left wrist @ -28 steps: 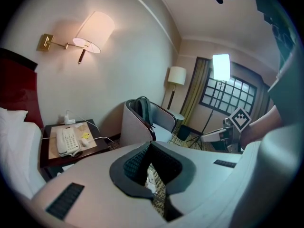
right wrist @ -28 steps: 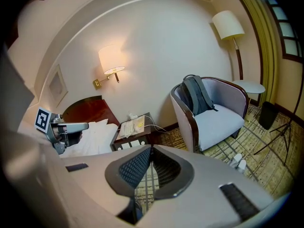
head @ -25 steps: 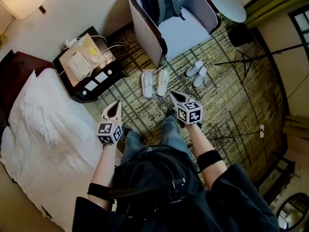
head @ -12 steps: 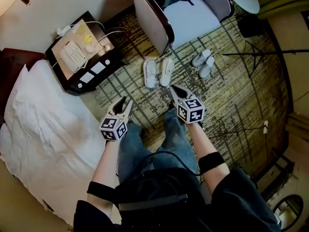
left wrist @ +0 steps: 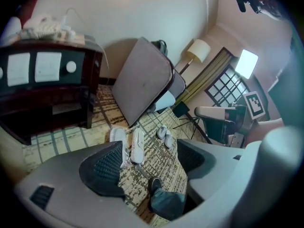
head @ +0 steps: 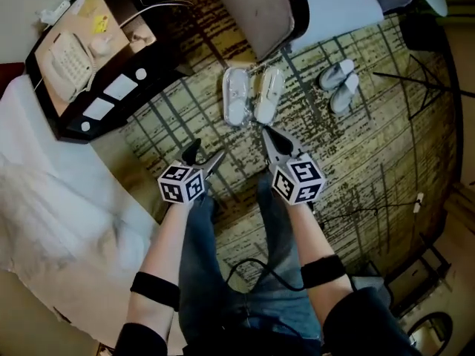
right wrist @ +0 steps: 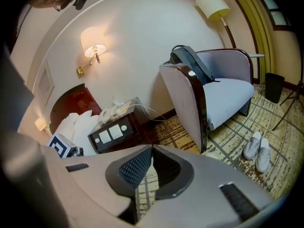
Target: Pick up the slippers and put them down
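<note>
Lying side by side on the patterned carpet [head: 371, 162], a pair of white slippers in clear wrapping [head: 252, 96] is seen just in front of the armchair [head: 256, 10], toes toward the chair. From the left tongs [head: 204, 156] this pair is found at about 1 o'clock and a little apart. From the right tongs [head: 269, 136] it is found at about 11 o'clock and near, the heel end of the right slipper being just beside the tips in the head view. No contact can be made out.

The jaws of the left tongs are held apart and have just been opening. Nothing is gripped between them. In the left gripper view only the carpet, the wrapped pair close to the left pad and the person's shoe [left wrist: 154, 184] are seen through the gap. The jaws of the right tongs are pressed together, with nothing between them.

A second pair of slippers, unwrapped [head: 339, 86], is placed at about 2 o'clock from the right tongs, well apart. A dark nightstand [head: 89, 110] is seen at 10 o'clock from the left tongs, with the white bed [head: 44, 199] at 8 o'clock.
</note>
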A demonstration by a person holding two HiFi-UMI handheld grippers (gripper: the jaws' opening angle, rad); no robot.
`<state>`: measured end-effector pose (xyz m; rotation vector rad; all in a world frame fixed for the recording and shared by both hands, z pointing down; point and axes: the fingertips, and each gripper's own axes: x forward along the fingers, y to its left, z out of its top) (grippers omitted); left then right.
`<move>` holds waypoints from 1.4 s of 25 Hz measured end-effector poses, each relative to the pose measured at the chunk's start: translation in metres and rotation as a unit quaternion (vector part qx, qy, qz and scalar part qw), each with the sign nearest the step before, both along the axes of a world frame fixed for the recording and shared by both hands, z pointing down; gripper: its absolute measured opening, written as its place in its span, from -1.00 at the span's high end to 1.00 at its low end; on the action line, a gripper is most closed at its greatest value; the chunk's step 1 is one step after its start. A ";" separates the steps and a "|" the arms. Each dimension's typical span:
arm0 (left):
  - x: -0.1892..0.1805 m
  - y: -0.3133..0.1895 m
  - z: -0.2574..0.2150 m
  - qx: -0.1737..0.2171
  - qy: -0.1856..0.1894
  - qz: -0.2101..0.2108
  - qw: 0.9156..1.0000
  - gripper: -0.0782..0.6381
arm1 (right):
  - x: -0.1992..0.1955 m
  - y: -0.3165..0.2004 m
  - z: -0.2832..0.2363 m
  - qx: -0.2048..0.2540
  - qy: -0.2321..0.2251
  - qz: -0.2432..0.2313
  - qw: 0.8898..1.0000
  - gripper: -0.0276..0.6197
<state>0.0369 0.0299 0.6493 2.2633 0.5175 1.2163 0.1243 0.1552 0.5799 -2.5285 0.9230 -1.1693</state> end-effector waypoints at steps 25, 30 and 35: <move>0.056 0.055 0.435 -0.022 -0.087 0.015 0.996 -0.49 | 0.062 0.014 0.393 -0.053 -0.016 0.044 0.998 0.88; 0.063 0.067 0.450 -0.030 -0.090 0.049 0.994 -0.49 | 0.057 0.024 0.425 -0.062 -0.033 0.050 0.996 0.88; 0.059 0.071 0.456 -0.027 -0.101 0.061 0.993 -0.05 | 0.054 0.031 0.440 -0.072 -0.046 0.048 0.995 0.88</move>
